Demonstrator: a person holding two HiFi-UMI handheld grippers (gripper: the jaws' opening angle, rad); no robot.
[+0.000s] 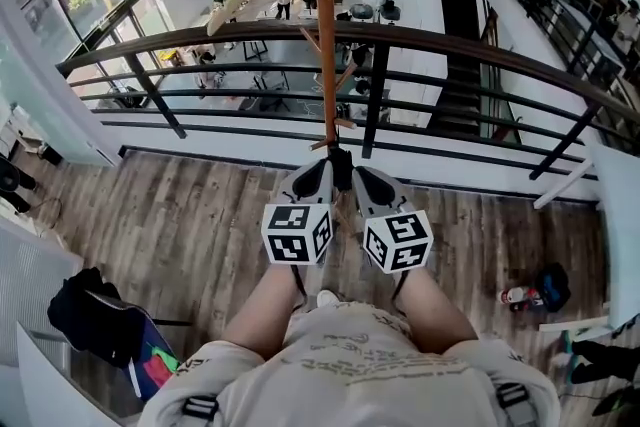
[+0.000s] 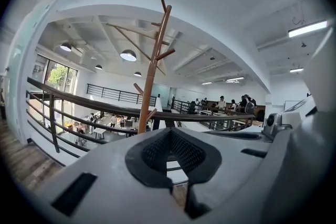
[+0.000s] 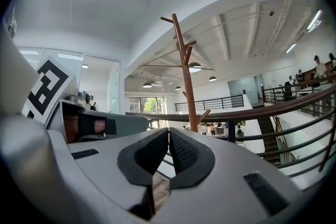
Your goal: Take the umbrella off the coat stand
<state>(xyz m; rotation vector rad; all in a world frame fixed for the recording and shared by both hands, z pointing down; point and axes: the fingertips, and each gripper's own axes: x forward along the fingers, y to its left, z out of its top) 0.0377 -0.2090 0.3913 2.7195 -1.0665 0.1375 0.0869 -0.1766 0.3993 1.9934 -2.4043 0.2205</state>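
I log: left gripper, jaws closed, nothing held; right gripper, jaws closed, nothing held; both facing coat stand beside railing.

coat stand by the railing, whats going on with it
A person holds a left gripper and a right gripper side by side, both pointed at the tall brown wooden coat stand that rises by the dark metal railing. Both grippers are shut with nothing between them. The stand's pegs look bare; no umbrella shows in any view.
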